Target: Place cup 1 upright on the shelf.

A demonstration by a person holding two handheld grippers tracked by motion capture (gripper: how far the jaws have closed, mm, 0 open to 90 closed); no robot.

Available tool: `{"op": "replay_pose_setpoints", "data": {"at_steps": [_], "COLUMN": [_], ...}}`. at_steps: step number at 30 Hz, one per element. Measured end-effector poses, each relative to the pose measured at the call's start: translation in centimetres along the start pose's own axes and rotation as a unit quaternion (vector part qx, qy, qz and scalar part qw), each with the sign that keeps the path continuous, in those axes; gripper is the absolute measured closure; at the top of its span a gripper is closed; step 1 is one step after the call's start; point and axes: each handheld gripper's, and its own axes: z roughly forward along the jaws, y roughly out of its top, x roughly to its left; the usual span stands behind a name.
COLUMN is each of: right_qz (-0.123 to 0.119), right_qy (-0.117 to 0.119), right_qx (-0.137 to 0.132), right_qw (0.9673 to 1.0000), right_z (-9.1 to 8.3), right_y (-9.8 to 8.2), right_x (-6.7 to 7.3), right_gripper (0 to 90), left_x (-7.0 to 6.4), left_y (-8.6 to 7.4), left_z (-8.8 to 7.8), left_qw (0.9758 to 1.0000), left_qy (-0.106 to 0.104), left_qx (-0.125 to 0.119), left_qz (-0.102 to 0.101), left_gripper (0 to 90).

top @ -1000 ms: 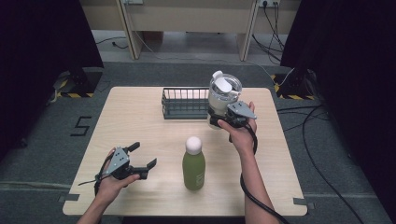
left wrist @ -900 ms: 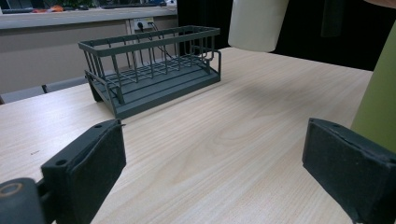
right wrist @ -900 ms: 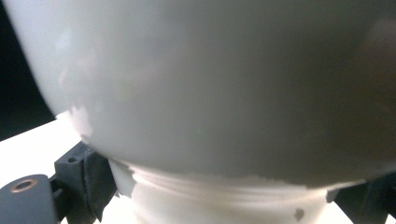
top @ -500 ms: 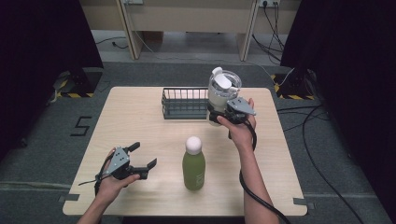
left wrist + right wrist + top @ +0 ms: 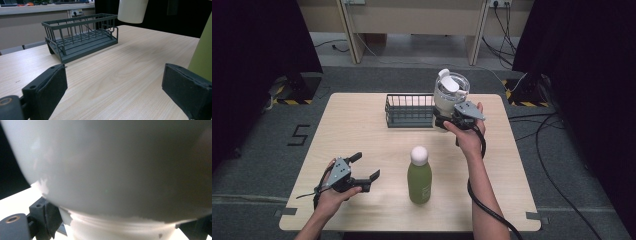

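A white tumbler (image 5: pixel 451 92) with a flip lid is held at its base by my right gripper (image 5: pixel 447 122), just right of the dark wire basket (image 5: pixel 409 111) at the back of the table. In the right gripper view the tumbler (image 5: pixel 112 165) looms close, and a pad (image 5: pixel 52 217) presses on its lower part. A green bottle (image 5: pixel 419 175) with a white cap stands upright at the front middle. My left gripper (image 5: pixel 366 166) rests low at the front left, open and with nothing in it. From its camera the bottle (image 5: pixel 203 57) is beside the right jaw and the basket (image 5: pixel 80 37) lies ahead.
The wooden table (image 5: pixel 362 130) has bare room on its left half. Cables trail from both grippers, and the right one loops off the front edge. Dark curtains flank the table, with table legs and floor cables behind it.
The right gripper with the tumbler has edged slightly upward in the picture. The left gripper and the green bottle have stayed where they were.
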Motion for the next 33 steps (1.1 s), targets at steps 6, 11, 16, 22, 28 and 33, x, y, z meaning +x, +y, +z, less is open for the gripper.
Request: {"op": "replay_pose_setpoints", "data": {"at_steps": [6, 11, 16, 22, 28, 33], "right_qz": [0.0, 0.0, 0.002, 0.001, 0.001, 0.003], "right_qy": [-0.001, 0.0, 0.0, 0.0, 0.0, 0.0], "right_qx": [-0.001, -0.004, -0.004, -0.005, -0.006, -0.006], "right_qw": [1.0, 1.0, 1.0, 1.0, 1.0, 1.0], "right_z": [0.2, 0.5, 0.7, 0.9, 1.3, 1.6], "right_y": [0.3, 0.6, 0.8, 1.1, 1.4, 1.6], "right_x": [0.0, 0.0, 0.0, 0.0, 0.0, 0.0], "right_gripper": [9.6, 9.7, 9.7, 9.7, 9.7, 9.7], "left_x": [0.0, 0.1, 0.0, 0.1, 0.1, 0.1], "left_y": [0.0, 0.0, 0.0, 0.0, 0.0, 0.0], "left_z": [0.0, 0.0, 0.0, -0.1, -0.1, -0.1], "left_qw": [1.0, 1.0, 1.0, 1.0, 1.0, 1.0], "left_qy": [0.0, 0.001, 0.0, 0.001, 0.0, 0.001], "left_qx": [0.001, 0.0, 0.0, 0.0, -0.001, -0.001], "left_qz": [0.0, 0.0, 0.0, 0.001, 0.001, 0.0], "left_gripper": [5.3, 5.3, 5.3, 5.3, 5.3, 5.3]}}
